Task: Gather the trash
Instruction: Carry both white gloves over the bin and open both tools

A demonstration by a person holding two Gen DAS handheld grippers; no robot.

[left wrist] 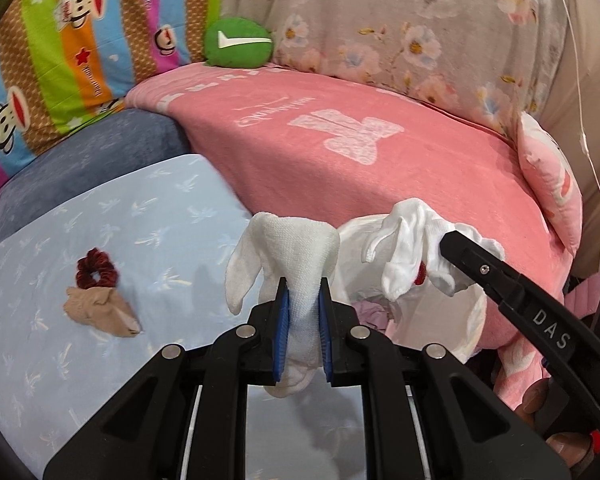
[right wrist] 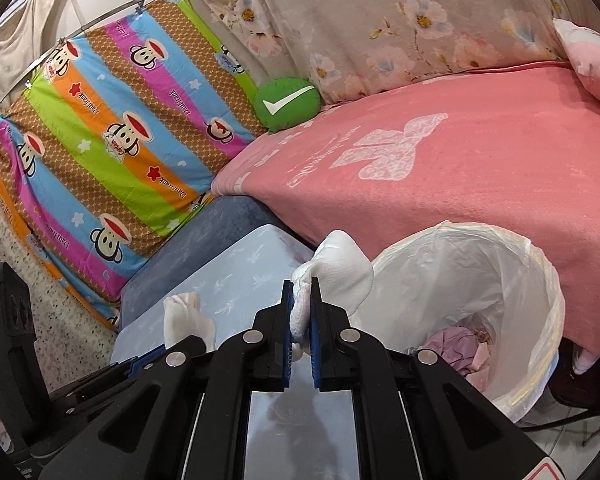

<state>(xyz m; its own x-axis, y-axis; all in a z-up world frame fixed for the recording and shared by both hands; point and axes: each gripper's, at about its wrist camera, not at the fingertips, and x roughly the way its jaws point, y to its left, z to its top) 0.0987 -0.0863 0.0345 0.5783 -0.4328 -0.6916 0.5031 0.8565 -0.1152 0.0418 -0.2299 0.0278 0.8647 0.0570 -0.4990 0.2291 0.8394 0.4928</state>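
Observation:
My left gripper [left wrist: 303, 290] is shut on a white knitted sock [left wrist: 296, 248], whose top stands up above the blue pads. To its right, my right gripper [left wrist: 448, 240] grips a second white sock [left wrist: 404, 236] over the bin's white liner [left wrist: 466, 320]. In the right wrist view, the right gripper [right wrist: 301, 282] pinches that white sock [right wrist: 336, 268] beside the rim of the lined bin [right wrist: 540, 280]. Pink and purple scraps [right wrist: 456, 344] lie in the bin. The left-hand sock [right wrist: 184, 316] shows at the lower left.
A dark red scrunchie [left wrist: 96, 272] and a beige sock [left wrist: 100, 312] lie on the light blue cloth [left wrist: 148, 220]. A pink blanket [left wrist: 340, 160] covers the bed behind the bin. A green cushion [left wrist: 236, 42] sits at the back. Speckled floor [right wrist: 60, 320] is at left.

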